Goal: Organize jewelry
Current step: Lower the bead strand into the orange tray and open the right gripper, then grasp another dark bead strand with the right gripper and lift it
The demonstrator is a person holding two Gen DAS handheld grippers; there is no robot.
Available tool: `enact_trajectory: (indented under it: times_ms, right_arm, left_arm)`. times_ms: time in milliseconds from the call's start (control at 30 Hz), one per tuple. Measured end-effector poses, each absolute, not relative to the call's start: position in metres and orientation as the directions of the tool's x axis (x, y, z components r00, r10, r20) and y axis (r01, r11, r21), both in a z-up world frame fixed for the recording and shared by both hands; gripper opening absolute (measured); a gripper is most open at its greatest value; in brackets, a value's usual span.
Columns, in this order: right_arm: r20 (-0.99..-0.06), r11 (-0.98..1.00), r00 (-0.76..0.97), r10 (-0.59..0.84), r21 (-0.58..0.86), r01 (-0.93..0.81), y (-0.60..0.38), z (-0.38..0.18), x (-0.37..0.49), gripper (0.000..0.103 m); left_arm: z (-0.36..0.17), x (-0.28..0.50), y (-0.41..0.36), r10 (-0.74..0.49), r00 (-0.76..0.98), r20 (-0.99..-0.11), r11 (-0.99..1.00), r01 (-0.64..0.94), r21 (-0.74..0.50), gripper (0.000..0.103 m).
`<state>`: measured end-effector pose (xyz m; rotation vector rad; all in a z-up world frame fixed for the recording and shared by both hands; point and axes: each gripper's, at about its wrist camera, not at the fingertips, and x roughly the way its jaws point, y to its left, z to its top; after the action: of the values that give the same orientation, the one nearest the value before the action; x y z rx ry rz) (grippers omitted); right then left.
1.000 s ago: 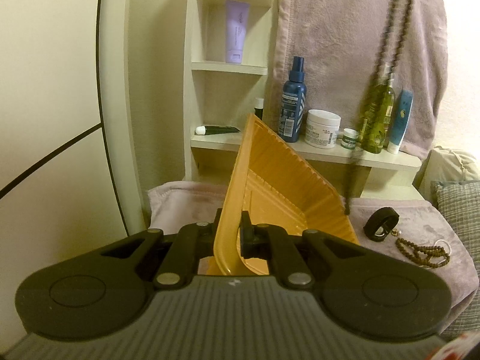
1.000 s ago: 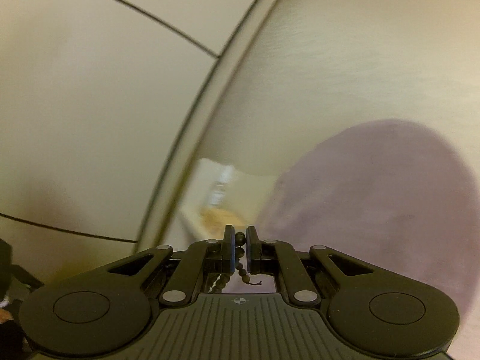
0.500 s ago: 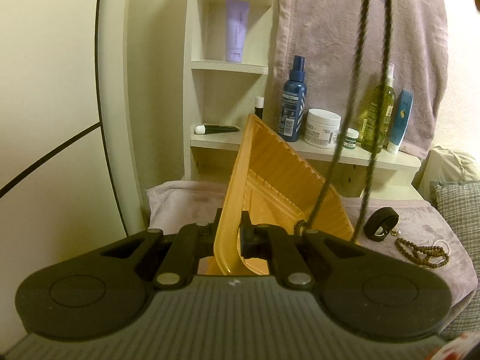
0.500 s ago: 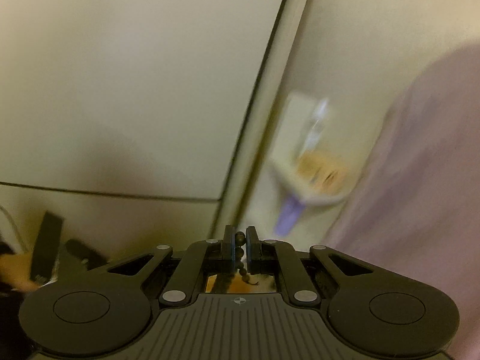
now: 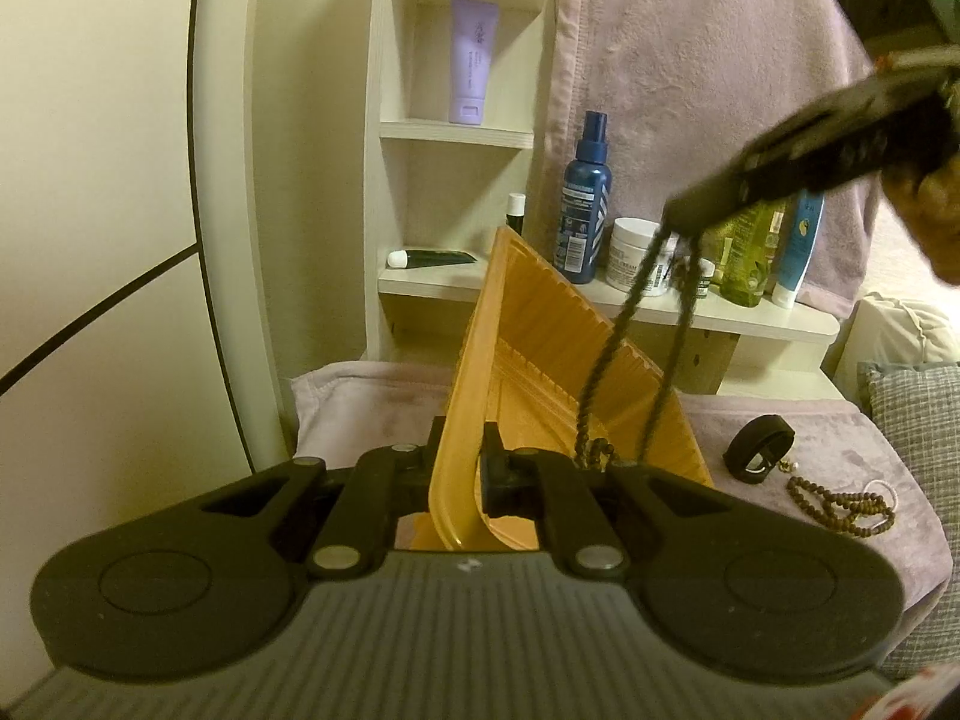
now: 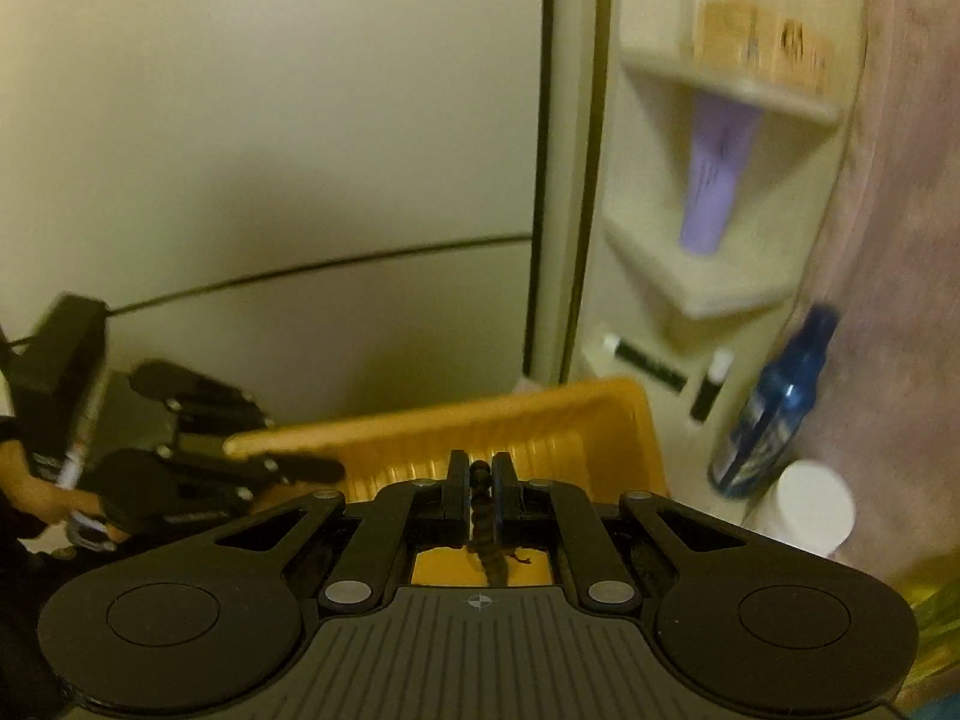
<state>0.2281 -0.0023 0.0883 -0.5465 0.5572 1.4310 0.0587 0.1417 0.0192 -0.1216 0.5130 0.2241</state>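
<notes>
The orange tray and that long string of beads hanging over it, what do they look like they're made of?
The orange tray looks like thin moulded plastic: ribbed walls, a slight sheen, light glowing through. The bead strand looks like dark matte round beads, possibly wood or seed; motion blur leaves that open.

Your left hand-held gripper (image 5: 461,474), bottom centre of the left wrist view, is clamped tight, angled slightly down. Right hand-held gripper (image 6: 479,483) also closed, pinching beads; it enters upper right of that view w/ your hand (image 5: 936,204) behind.

Both wrist views look downward, seemingly sharing the orange tray (image 5: 540,348).
</notes>
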Motion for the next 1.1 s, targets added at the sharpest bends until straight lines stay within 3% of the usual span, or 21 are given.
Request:
enact_trajectory:
  times_ms: [467,500,600,633,833,1100]
  right_arm:
    - [-0.696,0.043,0.023,0.718,0.011,-0.999,0.007,0.065,0.220,0.008]
    - [-0.691,0.046,0.021,0.723,0.018,-0.999,0.004,0.066,0.221,0.011]
    - [-0.670,0.071,0.048,0.741,0.007,-0.997,-0.011,0.071,0.222,0.045]
    - [-0.661,0.079,0.054,0.748,0.007,-0.997,-0.019,0.072,0.222,0.049]
    - [-0.623,0.241,0.177,0.762,0.019,-0.970,-0.104,0.064,0.232,0.060]
    - [-0.665,0.571,0.405,0.628,0.039,-0.820,-0.235,0.006,0.234,0.061]
  left_arm:
    - [0.019,0.058,0.145,0.171,0.848,-0.501,0.968,-0.241,-0.077,0.008]
    - [0.018,0.058,0.147,0.170,0.848,-0.502,0.967,-0.241,-0.080,0.008]
    - [0.017,0.058,0.149,0.164,0.848,-0.504,0.968,-0.237,-0.084,0.008]
    - [0.017,0.058,0.149,0.163,0.848,-0.504,0.968,-0.237,-0.085,0.008]
    - [0.015,0.057,0.151,0.157,0.851,-0.502,0.968,-0.233,-0.093,0.008]
    - [0.015,0.058,0.152,0.157,0.851,-0.501,0.968,-0.232,-0.091,0.008]
